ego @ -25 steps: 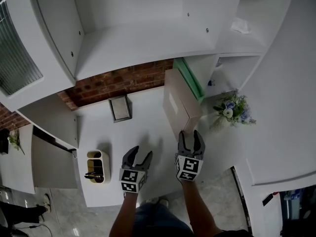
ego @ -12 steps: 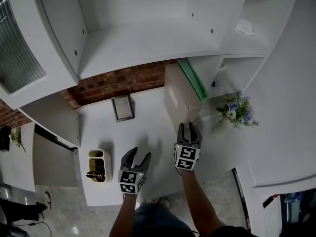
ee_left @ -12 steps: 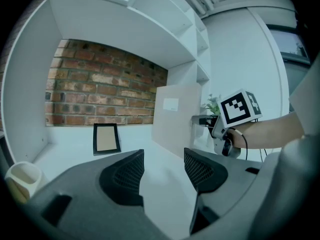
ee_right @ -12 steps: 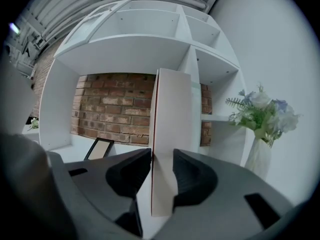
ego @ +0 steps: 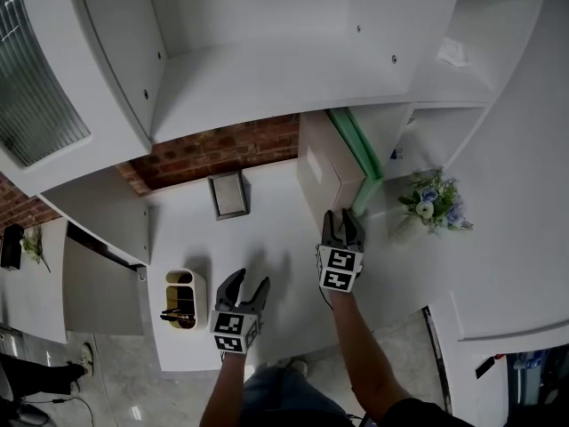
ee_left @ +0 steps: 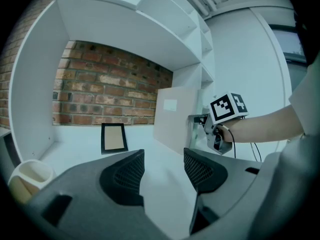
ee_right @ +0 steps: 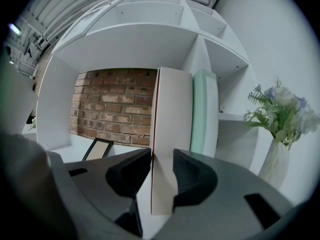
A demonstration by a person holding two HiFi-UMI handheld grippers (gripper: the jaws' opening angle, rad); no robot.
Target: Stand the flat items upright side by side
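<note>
White worktop [ego: 267, 238] under white shelving, brick wall [ego: 222, 149] behind. Beige panel [ee_right: 172, 114]: stands upright on its edge, one thin end toward the person. Green panel [ee_right: 205, 111]: upright, just beside the beige panel on its right. Picture frame [ego: 229, 194]: left of the beige panel, well apart, apparently lying flat, not yet stood. Risk, as judged: the beige panel is tall and thin and gripped only low at one end, so a twist or early release could topple it leftward or knock the green panel. Right gripper [ee_right: 161, 165]: jaws have just been closing and stand narrow, pads pressing the beige panel's near edge. Left gripper [ee_left: 162, 171]: left of the beige panel, jaws wide apart, nothing between.
</note>
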